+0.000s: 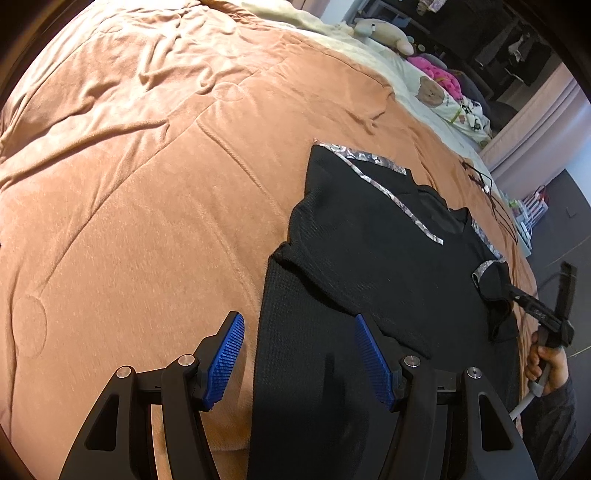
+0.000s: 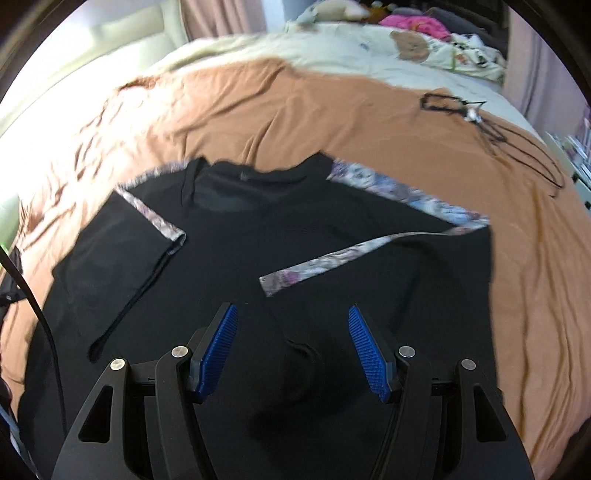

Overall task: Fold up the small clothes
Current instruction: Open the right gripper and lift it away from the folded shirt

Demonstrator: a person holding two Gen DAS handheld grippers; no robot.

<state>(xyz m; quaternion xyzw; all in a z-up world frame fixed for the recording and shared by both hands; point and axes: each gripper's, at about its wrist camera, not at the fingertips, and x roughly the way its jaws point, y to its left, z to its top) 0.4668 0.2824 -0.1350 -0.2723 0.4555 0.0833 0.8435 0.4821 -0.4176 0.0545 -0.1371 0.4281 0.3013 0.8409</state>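
Above a bed, the left gripper (image 1: pixel 299 354), black with ribbed blue pads, hangs with its jaws apart and nothing between them, straddling the left edge of a black waffle-knit shirt with floral patterned trim (image 1: pixel 369 258). The right gripper (image 2: pixel 293 347), of the same make, also stands open and empty, poised over the lower middle of the same shirt (image 2: pixel 295 240). The shirt lies spread on a rust-orange quilted bedspread (image 1: pixel 129 184), both sleeves turned in over the body so their floral bands cross the black cloth. In the left wrist view a hand (image 1: pixel 550 369) grips the right tool's handle at the shirt's far side. A thin black cord (image 2: pixel 517 140) lies loose on the bedspread beyond the shirt. Stuffed toys (image 1: pixel 388 35) and a bright pink cloth (image 1: pixel 439 74) sit on a cream sheet farther off.
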